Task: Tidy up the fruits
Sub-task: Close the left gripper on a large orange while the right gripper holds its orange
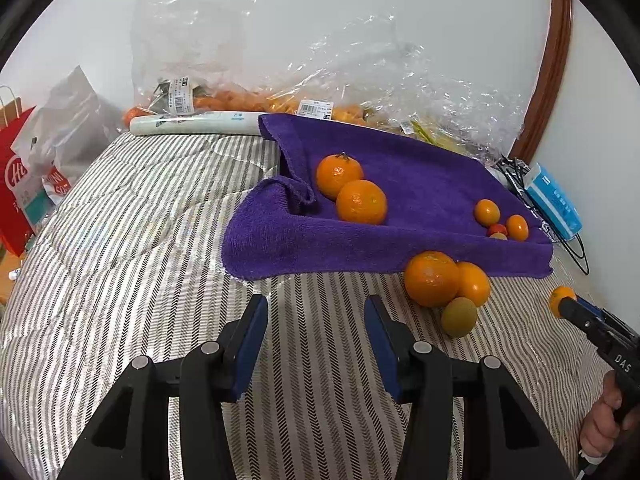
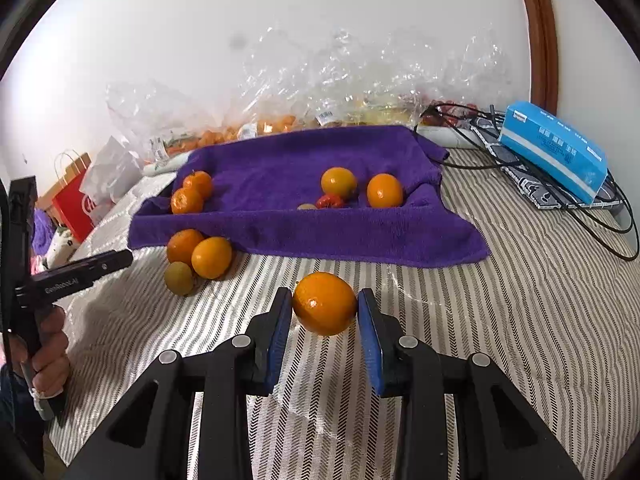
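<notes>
A: What is the right gripper [image 2: 325, 312] doing?

B: Its blue pads [image 2: 280, 332] pinch an orange [image 2: 325, 303] from both sides; the orange hangs above the striped bed cover [image 2: 500, 320], just in front of the purple towel [image 2: 320, 232].

A: And the left gripper [image 1: 316, 344]?

B: Its jaws stand spread with nothing between them; it points at the bed cover near the towel's front edge.

A: Where are the other fruits?

B: Two big oranges [image 1: 352, 190] sit touching on the towel, near its left side; at the towel's right front corner sit two small oranges [image 1: 502, 220], a red fruit [image 1: 497, 229] and a small pale one, close together.

A: Any off the towel?

B: Yes; two oranges [image 1: 444, 280] and a green-brown fruit [image 1: 459, 317] touch each other on the cover, right at the towel's front edge.

A: What lies behind?

B: Clear bags [image 1: 320, 92] with more fruit along the wall; a blue box [image 2: 556, 150] rests on black cables at the cover's far right; a red paper bag [image 1: 14, 184] stands at the left edge.
</notes>
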Available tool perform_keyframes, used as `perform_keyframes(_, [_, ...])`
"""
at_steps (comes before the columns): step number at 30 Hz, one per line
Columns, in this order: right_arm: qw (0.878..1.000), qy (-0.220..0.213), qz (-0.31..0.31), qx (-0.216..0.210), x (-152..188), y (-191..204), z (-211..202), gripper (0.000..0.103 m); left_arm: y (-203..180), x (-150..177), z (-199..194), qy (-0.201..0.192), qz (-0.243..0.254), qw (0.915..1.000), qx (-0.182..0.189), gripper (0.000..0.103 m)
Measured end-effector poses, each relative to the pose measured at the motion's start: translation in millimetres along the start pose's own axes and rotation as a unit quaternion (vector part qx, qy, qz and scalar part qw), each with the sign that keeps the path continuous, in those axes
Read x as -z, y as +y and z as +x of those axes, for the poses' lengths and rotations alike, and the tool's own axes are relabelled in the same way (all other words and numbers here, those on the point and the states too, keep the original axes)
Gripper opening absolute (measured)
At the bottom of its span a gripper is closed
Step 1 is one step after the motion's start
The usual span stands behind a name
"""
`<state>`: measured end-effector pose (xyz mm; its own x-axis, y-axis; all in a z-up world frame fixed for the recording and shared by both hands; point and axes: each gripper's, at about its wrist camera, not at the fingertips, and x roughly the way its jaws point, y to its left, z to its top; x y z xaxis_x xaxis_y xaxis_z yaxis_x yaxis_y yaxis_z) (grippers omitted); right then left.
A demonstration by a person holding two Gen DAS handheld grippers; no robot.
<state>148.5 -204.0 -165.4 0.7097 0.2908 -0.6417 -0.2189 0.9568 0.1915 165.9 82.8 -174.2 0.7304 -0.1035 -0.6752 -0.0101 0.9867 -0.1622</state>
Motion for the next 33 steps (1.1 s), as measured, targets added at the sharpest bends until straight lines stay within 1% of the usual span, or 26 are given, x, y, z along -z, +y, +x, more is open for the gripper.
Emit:
perform_keyframes(4, [0.999,-0.023,0.028,0.001,1,-9,-9,0.034,-3,0,-4,-0.008,0.003,0.9998,-0.016,0.047])
perform_keyframes(5, [0.999,-0.026,0.034,0.005,1,-11,-10,0.034,-6,1,-6,-0.012,0.004,0.9999,-0.012,0.047])
perform_keyframes(7, [0.999,-0.026,0.037,0.001,0,-12,-10,0.034,-12,4,-7,-0.009,0.002,0.9999,0.01,0.047])
perform_keyframes(11, [0.999,-0.026,0.033,-0.006,0,-11,-10,0.034,-36,8,0,0.007,0.023,0.9997,0.009,0.047])
perform_keyframes(14, [0.998,-0.045,0.033,-0.001,2,-11,-17,0.034,-44,9,2,0.011,0.02,0.9995,0.02,0.047])
perform_keyframes(17, [0.999,-0.044,0.032,-0.001,2,-11,-17,0.034,-49,9,11,0.029,0.019,0.9991,0.024,0.047])
perform_keyframes(20, [0.999,-0.038,0.036,-0.003,1,-12,-15,0.034,-48,5,12,0.026,0.005,0.999,0.036,0.047])
perform_keyframes(23, [0.998,-0.038,0.039,-0.006,2,-13,-15,0.034,-51,-4,12,0.021,0.005,0.9988,0.044,0.047])
perform_keyframes(26, [0.999,-0.031,0.038,-0.01,1,-13,-12,0.034,-57,-12,19,0.033,0.008,0.9976,0.06,0.047])
perform_keyframes(29, [0.998,-0.037,0.041,-0.005,2,-13,-14,0.034,-67,-15,33,0.052,0.014,0.9964,0.065,0.047])
perform_keyframes(31, [0.998,-0.043,0.041,-0.007,2,-13,-16,0.034,-69,-17,36,0.051,0.008,0.9959,0.074,0.048])
perform_keyframes(32, [0.998,-0.044,0.039,-0.006,2,-12,-16,0.034,-70,-17,36,0.05,0.005,0.996,0.073,0.046])
perform_keyframes(33, [0.998,-0.043,0.039,-0.006,2,-12,-16,0.034,-70,-18,39,0.052,0.002,0.9965,0.065,0.041])
